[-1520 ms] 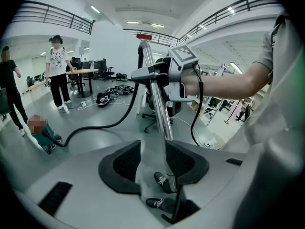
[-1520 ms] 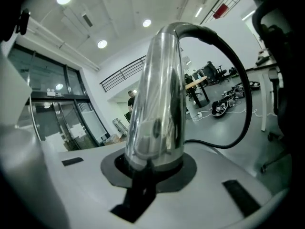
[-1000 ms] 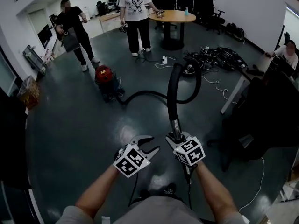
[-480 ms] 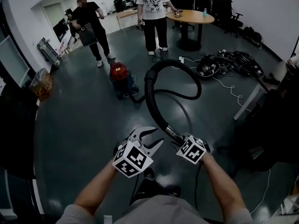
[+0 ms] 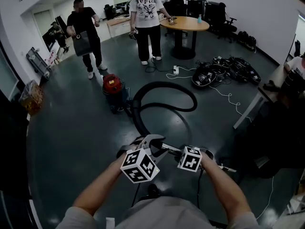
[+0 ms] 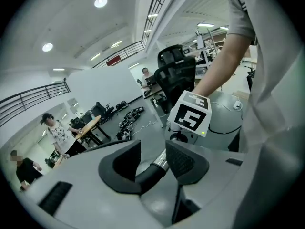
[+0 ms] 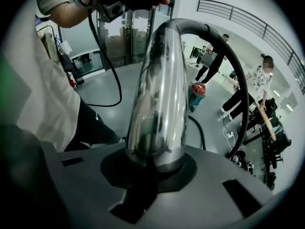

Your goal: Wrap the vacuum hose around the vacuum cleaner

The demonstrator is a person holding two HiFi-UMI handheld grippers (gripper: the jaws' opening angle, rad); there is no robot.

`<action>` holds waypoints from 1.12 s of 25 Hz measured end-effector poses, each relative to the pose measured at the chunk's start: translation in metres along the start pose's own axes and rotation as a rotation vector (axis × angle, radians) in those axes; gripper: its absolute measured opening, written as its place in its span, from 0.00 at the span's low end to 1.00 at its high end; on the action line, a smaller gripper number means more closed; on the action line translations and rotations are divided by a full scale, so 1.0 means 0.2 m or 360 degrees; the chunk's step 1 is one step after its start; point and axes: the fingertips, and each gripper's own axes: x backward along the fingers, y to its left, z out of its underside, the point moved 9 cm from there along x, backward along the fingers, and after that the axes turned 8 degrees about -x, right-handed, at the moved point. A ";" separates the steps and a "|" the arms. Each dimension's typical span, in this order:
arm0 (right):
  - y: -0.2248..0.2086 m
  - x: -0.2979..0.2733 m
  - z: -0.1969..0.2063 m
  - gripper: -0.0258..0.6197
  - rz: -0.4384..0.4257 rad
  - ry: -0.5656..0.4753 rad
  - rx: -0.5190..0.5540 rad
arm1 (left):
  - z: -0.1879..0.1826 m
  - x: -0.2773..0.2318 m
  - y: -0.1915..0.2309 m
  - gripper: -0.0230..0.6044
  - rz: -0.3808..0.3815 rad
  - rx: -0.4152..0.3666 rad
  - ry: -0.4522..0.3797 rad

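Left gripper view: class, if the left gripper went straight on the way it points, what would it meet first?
Probably the hose cuff, lying between the left gripper's open jaws; beyond it, the right gripper's marker cube. Depth is unclear.

No lettering is legible; the T-shirt print is blurred.

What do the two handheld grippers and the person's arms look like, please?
The left gripper and right gripper have pale grey bodies with dark, curved, textured fingers. Each carries a white cube printed with black square markers. A thin black cable hangs beneath each. The person wears a light short-sleeved shirt; the forearms are bare.
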 end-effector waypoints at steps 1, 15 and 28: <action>-0.01 -0.02 -0.03 0.14 -0.0004 0.0032 0.0019 | 0.03 -0.02 0.02 0.31 0.0049 -0.0049 0.0012; -0.06 -0.26 -0.35 0.14 -0.0028 0.0372 0.0193 | 0.44 -0.15 0.11 0.31 0.0575 -0.0286 0.0096; -0.10 -0.34 -0.52 0.14 -0.0061 0.0507 0.0228 | 0.70 -0.32 0.09 0.36 0.0716 -0.0321 0.0213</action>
